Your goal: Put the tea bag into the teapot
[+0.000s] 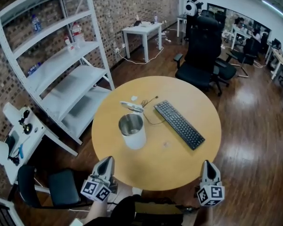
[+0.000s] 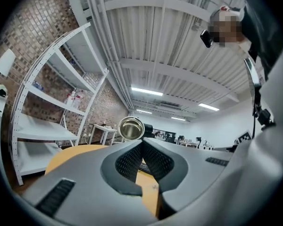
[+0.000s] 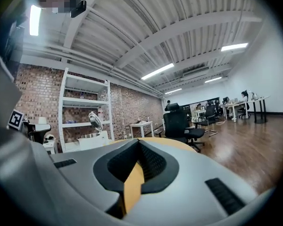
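so the teapot [image 1: 132, 130] is a white one with a shiny steel inside, lid [image 1: 131, 107] flipped open at the far side; it sits a bit left of centre on the round wooden counter [image 1: 160, 166], nothing in it that I can see; there's a small white scrap [image 1: 133, 98] just past the lid that might be the tea bag, too tiny to tell; a black keyboard [image 1: 179, 124] lies at an angle to the right of the pot, apart from it, with a thin cable curling between the two; left tool [image 2: 141, 142] has its jaws pressed together with nothing between them, same for the right tool [image 3: 138, 142], and both hang at the near edge of the counter, well apart from the pot; room is a brick-walled office with a dark wood floor, a white shelf [image 1: 61, 65] with a few bottles on the left, a black chair [image 1: 200, 55] beyond the counter, a small white table [image 1: 142, 32] by the wall and more desks further back
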Demonstrator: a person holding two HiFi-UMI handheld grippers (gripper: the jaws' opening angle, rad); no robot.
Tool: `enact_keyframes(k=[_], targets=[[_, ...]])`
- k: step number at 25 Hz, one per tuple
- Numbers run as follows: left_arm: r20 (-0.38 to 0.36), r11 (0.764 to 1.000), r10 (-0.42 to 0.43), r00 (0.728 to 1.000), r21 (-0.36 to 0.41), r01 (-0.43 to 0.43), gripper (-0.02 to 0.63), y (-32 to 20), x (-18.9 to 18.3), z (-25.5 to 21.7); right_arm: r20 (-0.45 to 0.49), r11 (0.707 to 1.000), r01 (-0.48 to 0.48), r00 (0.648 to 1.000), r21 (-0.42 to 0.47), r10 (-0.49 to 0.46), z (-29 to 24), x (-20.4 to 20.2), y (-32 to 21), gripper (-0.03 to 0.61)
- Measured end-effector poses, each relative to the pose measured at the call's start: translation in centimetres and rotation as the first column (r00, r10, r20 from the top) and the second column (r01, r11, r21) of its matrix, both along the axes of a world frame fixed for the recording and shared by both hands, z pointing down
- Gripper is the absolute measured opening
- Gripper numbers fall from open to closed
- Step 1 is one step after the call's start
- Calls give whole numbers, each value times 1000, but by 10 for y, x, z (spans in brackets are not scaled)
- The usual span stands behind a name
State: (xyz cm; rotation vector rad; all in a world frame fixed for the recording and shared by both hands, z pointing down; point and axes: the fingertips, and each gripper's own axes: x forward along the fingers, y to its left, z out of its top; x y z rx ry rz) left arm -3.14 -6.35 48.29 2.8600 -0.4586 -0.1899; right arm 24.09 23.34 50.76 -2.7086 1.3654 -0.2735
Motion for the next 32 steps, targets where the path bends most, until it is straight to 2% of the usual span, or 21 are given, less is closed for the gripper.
enact_keyframes(k=[5,10,15,16,18,19,24,26,30,32], targets=[[-18,1000,20,1000,14,-20,-6,-31,19,-2,-29,1000,-21,999,-21,21,-8,16,-21,8],[-30,1000,15,999,16,-14,-6,-80,31,-6,-91,999,-48,995,14,49,-31,24,-58,8],[-47,1000,26,999,18,-25,-6,-121,37,-11,-90,998,-53,994,37,56,-38,23,-96,8],[-47,1000,27,999,18,-26,-6,-128,37,-11,-86,998,-49,995,43,52,-37,22,-103,12],[-40,999,31,999,21,-30,-6,-142,37,-11,-78,997,-43,996,57,48,-33,19,-117,70],[-33,999,32,999,23,-31,-6,-148,36,-10,-74,997,-41,996,59,45,-30,16,-124,77],[-9,1000,-11,1000,3,11,-6,-162,34,-1,-87,1000,18,996,26,-15,-29,15,-148,81],[-6,999,-33,999,-6,33,-6,-161,33,0,-88,999,39,995,12,-37,-30,23,-151,122],[4,999,-42,999,-14,42,-6,-148,36,2,-79,997,83,993,-8,-83,-26,39,-158,133],[17,999,-50,999,-19,50,-6,-145,34,7,-70,993,119,990,-27,-121,-18,40,-166,166]])
